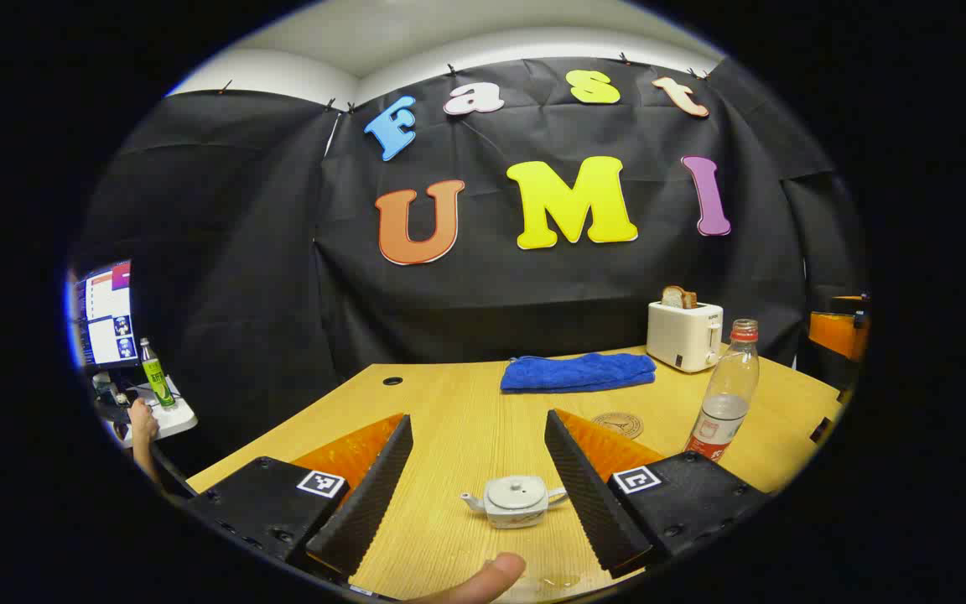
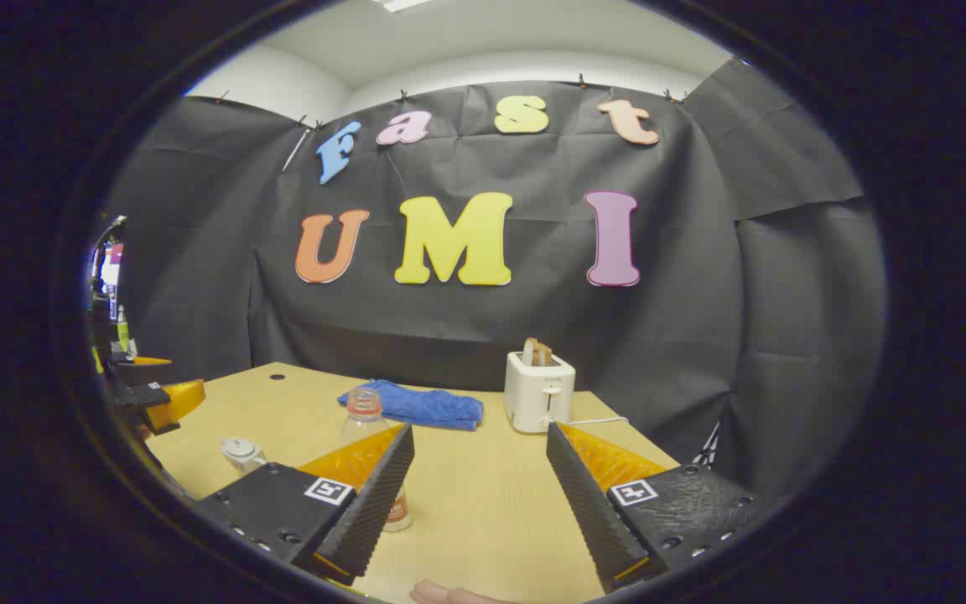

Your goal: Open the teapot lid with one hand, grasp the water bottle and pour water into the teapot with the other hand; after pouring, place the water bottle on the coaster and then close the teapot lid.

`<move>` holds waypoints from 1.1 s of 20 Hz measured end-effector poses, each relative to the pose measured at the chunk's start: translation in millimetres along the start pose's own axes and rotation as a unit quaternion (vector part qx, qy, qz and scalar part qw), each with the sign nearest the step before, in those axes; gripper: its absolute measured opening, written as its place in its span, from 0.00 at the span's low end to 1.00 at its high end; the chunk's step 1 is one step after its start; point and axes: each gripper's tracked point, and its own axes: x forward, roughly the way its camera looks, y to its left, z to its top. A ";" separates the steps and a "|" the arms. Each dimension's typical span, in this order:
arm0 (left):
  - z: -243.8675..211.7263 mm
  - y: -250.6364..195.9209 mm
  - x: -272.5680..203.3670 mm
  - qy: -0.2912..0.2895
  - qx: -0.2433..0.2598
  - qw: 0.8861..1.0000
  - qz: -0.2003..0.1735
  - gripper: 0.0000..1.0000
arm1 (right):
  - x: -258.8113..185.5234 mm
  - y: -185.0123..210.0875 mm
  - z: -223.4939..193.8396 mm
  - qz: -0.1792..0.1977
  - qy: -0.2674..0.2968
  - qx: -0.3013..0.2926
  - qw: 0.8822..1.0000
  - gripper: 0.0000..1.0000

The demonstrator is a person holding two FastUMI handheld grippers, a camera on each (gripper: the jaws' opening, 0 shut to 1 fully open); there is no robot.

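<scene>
In the left gripper view a small white teapot with its lid on sits on the wooden table, low between the fingers of my left gripper, which stands open above it. A clear water bottle with a red cap stands upright to the right. A round brown coaster lies behind the right finger. In the right gripper view my right gripper is open. The water bottle stands behind its left finger. The teapot sits farther left, with the other gripper beyond it.
A folded blue cloth and a white toaster holding bread stand at the back of the table. A fingertip shows at the bottom edge. Beyond the table's left side are a monitor, a green bottle and a person's arm.
</scene>
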 end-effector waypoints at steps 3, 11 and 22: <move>-2.8 2.1 1.2 0.005 -0.004 1.000 0.003 1.00 | 0.7 3.7 0.3 0.002 -0.002 -0.008 1.000 0.96; -15.5 1.1 11.8 0.018 -0.016 1.000 0.001 0.99 | 0.8 6.4 0.3 -0.012 -0.010 -0.050 0.999 0.95; -67.7 -22.7 70.0 0.029 -0.049 0.998 -0.032 1.00 | 7.3 14.6 -14.9 -0.017 0.005 -0.087 0.996 0.98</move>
